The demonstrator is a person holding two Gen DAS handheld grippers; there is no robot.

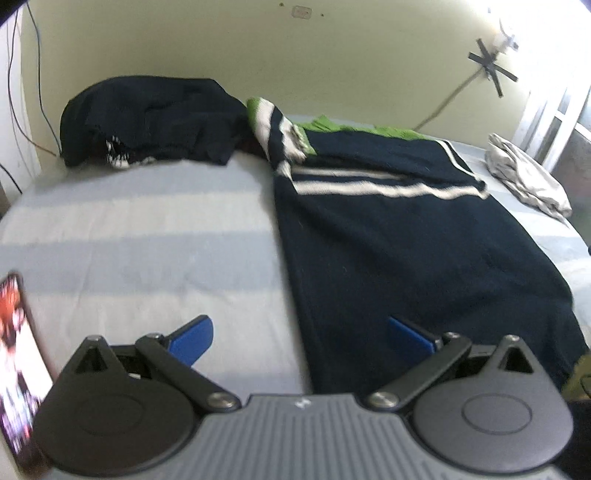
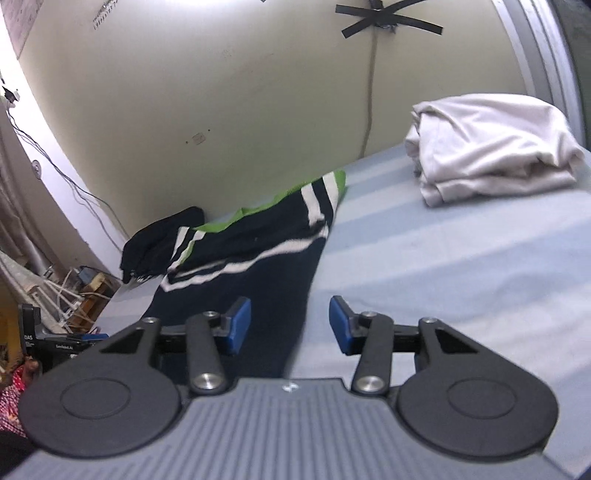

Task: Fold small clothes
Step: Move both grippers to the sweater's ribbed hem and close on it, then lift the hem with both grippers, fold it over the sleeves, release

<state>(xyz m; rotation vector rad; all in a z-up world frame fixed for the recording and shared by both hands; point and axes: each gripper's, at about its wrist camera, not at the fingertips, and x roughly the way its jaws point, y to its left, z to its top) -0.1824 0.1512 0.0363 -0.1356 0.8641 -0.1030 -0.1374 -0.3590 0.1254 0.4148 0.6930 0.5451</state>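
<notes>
We counted three garments on the bed point(image 1: 129, 229), one striped sheet in pale blue and white bands, smooth and flat. Landmark: the navy sweater point(image 1: 406, 240), a knit piece with white stripes and green trim, spread flat in a rough rectangle with one striped sleeve folded over its top. Beyond its far-left corner, against the wall, sat one dark garment point(image 1: 155, 118), crumpled into a lump, matte fabric, a bit of white pattern at its lower edge. Off the sweater's far-right corner, well apart from it, lay one white garment point(image 2: 491, 147), soft cloth, folded into a thick stack. One phone point(image 1: 18, 369) with a lit screen lay left of the sweater, at the near bed edge. One black tape cross point(image 2: 388, 22) held a cable on the cream wall behind the sweater. We had two grippers, each with two blue pads on black link arms. Left gripper point(image 1: 299, 332): jaws spread wide, nothing held, one pad over bare sheet, the other over the sweater's near-left edge; contact with cloth we could not tell. Right gripper point(image 2: 290, 325): jaws roughly half apart, nothing pinched, hovering at the sweater's near-right edge, the edge running between the pads. Both views were slightly motion-blurred.
</notes>
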